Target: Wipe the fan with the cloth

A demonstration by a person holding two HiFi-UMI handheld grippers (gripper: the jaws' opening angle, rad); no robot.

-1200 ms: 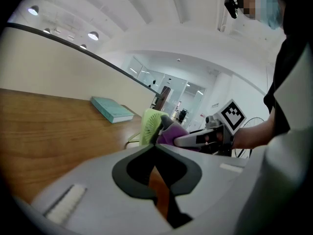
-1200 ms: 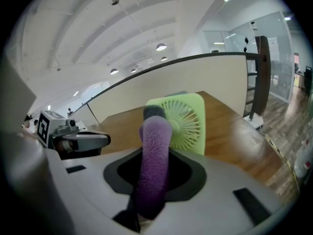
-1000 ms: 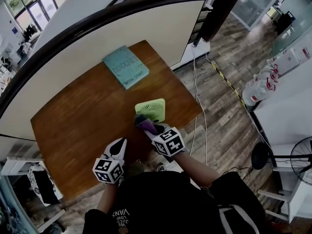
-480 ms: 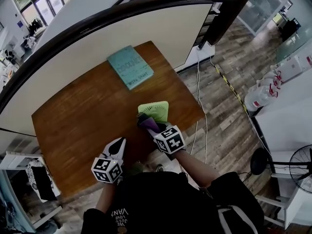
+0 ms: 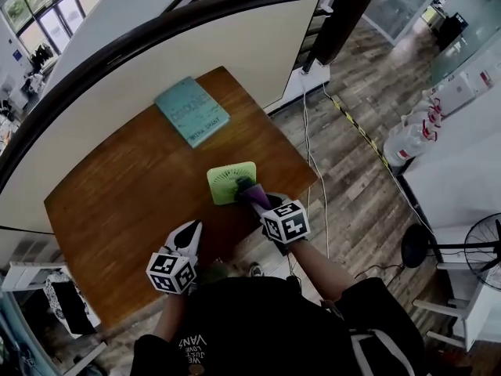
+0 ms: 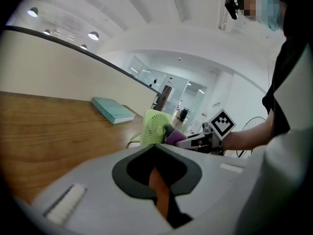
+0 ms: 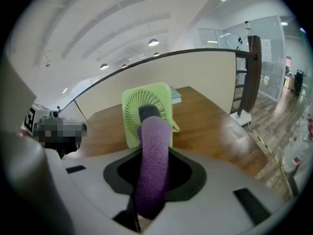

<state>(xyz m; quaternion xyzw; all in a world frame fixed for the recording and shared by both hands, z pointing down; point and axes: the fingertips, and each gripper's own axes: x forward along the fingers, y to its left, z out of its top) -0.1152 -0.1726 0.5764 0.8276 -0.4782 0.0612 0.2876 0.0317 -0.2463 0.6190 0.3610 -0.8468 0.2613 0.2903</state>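
A small light-green square fan (image 5: 227, 183) stands on the wooden table (image 5: 125, 202) near its front right corner. My right gripper (image 5: 247, 189) is shut on a rolled purple cloth (image 5: 253, 197), whose tip presses against the fan's grille. In the right gripper view the cloth (image 7: 152, 165) runs out between the jaws to the middle of the fan (image 7: 157, 102). My left gripper (image 5: 192, 231) hovers shut and holding nothing over the table's front edge, left of the fan. From the left gripper view the fan (image 6: 154, 126) and cloth (image 6: 174, 136) show beyond my left gripper (image 6: 156, 153).
A teal book (image 5: 192, 110) lies at the table's far side, against the curved beige partition (image 5: 156, 61). Cables (image 5: 311, 155) trail over the wood floor right of the table. Spray bottles (image 5: 409, 142) and a pedestal fan (image 5: 484, 249) stand further right.
The right gripper has slid the purple cloth rightward across the fan's face, from its lower left side to its right side. The left gripper has stayed put.
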